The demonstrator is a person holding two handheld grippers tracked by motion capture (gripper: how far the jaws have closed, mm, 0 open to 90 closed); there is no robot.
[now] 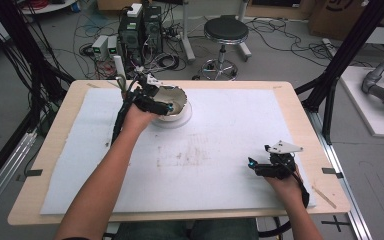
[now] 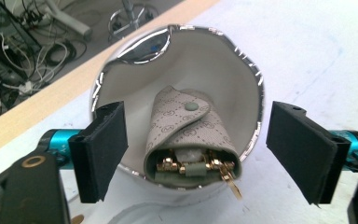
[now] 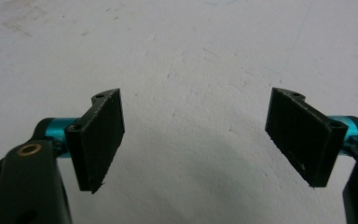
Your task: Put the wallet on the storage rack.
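Note:
A beige patterned pouch (image 2: 186, 135) with a snap flap and gold clasps lies inside a white bowl (image 2: 135, 88) with a jagged silver rim. In the high view the bowl (image 1: 180, 100) stands on a clear plate at the back middle of the mat. My left gripper (image 2: 196, 154) hovers over the bowl with its jaws wide apart, the pads (image 2: 103, 149) clear of the pouch. The left gripper (image 1: 166, 107) sits at the bowl's near left rim. My right gripper (image 3: 196, 140) stands open over bare mat, seen as the right gripper (image 1: 254, 166) at the front right.
A white foam mat (image 1: 220, 150) covers the wooden table (image 1: 300, 115). Beyond the far edge stand a round stool (image 1: 225, 31), computer boxes (image 1: 139, 30) and tangled cables on the floor. Black frame posts rise at both sides.

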